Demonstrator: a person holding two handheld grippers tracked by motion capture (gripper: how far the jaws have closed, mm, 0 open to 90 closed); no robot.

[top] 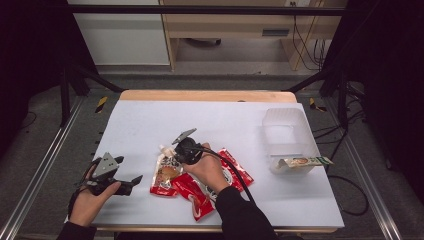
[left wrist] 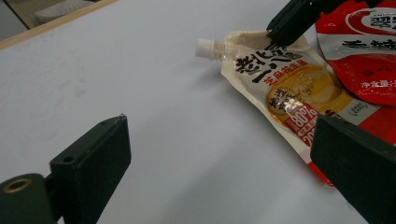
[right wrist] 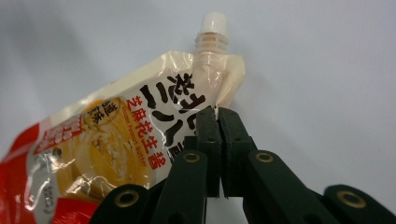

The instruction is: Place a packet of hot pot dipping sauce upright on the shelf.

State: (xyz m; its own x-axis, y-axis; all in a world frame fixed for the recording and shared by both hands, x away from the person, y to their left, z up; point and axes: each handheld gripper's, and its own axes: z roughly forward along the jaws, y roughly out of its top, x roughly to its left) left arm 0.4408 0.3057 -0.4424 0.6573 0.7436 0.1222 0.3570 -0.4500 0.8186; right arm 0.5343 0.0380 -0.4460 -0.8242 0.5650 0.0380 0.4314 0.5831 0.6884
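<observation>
The right tongs (right wrist: 217, 116) pinch the cream-and-red spouted pouch (right wrist: 116, 140) at its top edge; the left tongs (left wrist: 219, 154) gape empty.

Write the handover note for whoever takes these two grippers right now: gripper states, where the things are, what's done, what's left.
Right gripper: jaws shut on the top edge of the spouted sauce pouch, just below its white cap; the pouch lies flat on the white table.
Left gripper: open, holding nothing, at the near left beside the pouch.
Red packets: lying under the right hand, beside the pouch.
Clear bin: far right, with one green-and-white packet lying over its near rim.
Done: pouch gripped.
Left: probably lifting the pouch and carrying it to the bin; the red packets are untouched.
</observation>
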